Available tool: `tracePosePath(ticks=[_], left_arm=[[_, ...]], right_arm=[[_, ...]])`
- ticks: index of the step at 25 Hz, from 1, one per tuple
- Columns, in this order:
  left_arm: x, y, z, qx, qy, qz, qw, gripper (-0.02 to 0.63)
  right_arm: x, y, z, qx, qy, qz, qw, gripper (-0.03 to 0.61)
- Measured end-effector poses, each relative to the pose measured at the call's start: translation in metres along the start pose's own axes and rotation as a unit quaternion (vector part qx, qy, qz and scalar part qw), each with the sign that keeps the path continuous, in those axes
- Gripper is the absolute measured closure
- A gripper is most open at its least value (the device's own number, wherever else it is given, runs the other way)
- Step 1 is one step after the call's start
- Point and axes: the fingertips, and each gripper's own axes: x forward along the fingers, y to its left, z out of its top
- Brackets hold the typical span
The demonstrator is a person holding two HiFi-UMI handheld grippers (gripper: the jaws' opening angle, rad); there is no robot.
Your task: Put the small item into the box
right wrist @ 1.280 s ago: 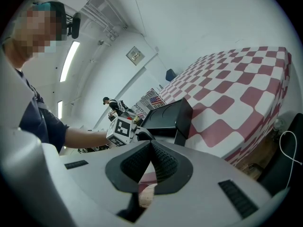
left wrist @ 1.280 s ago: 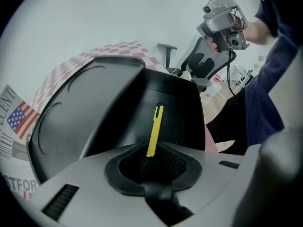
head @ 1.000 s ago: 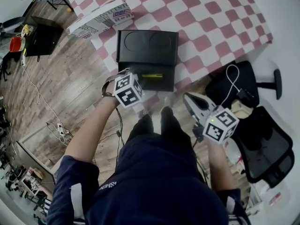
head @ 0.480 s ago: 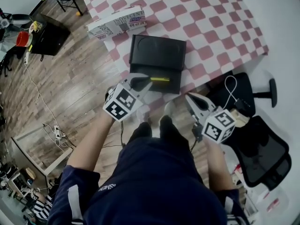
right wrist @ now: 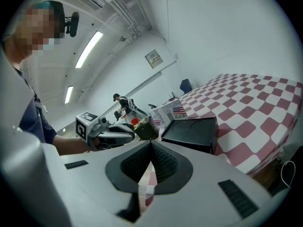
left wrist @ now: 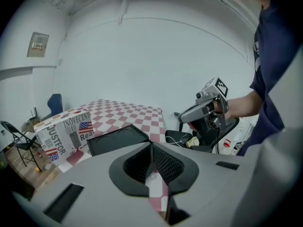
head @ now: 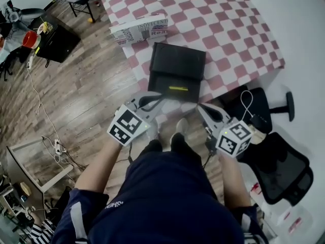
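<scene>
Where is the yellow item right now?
In the head view, the yellow item lies inside the near half of the open black box, at the checkered table's near edge, just ahead of the left gripper.

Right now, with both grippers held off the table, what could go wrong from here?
1. The black box lies open at the table's near edge; a nudge could slide it off.
2. The yellow item lies uncovered in its front half, so a jolt may tip it out.
3. The left gripper and right gripper have jaws together; either must open before regrasping.
</scene>
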Motion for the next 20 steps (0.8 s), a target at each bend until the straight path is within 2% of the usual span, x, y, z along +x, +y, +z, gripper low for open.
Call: tracePosePath(ticks=[7, 20], left_arm=[[-0.045, -0.009, 0.012, -0.003, -0.053, 0.012, 0.9985, 0.577], [-0.082, -0.022, 0.011, -0.016, -0.111, 0.004, 0.9937, 0.583]], right_arm=[[0.001, 0.037, 0.006, -0.032, -0.006, 0.015, 0.999, 0.563], [0.002, 0.087, 0.007, -0.099, -0.004, 0.037, 0.994, 0.563]])
